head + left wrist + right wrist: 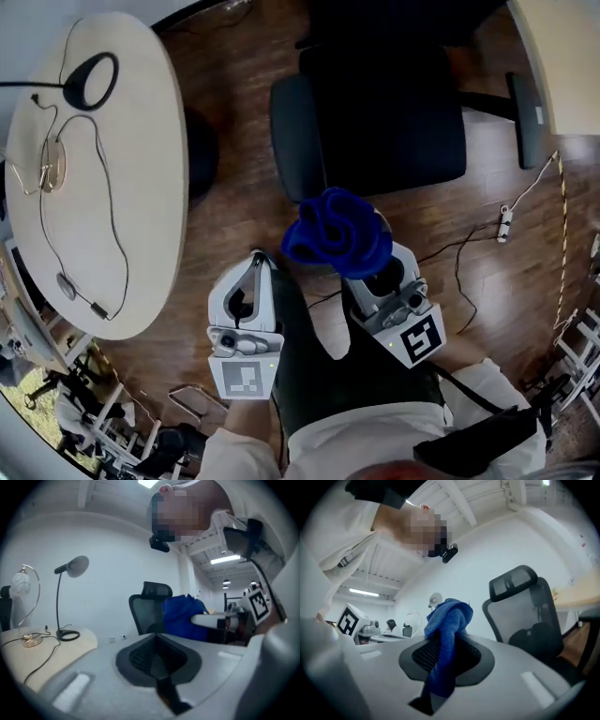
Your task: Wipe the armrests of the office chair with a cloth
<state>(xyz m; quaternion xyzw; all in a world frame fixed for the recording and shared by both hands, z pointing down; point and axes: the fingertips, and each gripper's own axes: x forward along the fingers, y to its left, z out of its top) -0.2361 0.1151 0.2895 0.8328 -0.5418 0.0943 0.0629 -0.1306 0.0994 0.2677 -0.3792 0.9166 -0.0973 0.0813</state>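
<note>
In the head view the black office chair (384,112) stands ahead of me, its left armrest (295,136) nearest and its right armrest (527,117) at the far side. My right gripper (364,267) is shut on a bunched blue cloth (337,230), held up short of the seat's near edge. The right gripper view shows the cloth (445,634) pinched between the jaws, with the chair back (525,611) beyond. My left gripper (257,258) hangs beside it, shut and empty. In its own view the left gripper (157,660) is closed, with the cloth (185,616) to the right.
An oval beige table (150,216) fills the left, carrying a desk lamp base (89,80) and trailing cables. Another desk corner (562,56) is at top right. A power strip (504,223) and cords lie on the wooden floor right of the chair.
</note>
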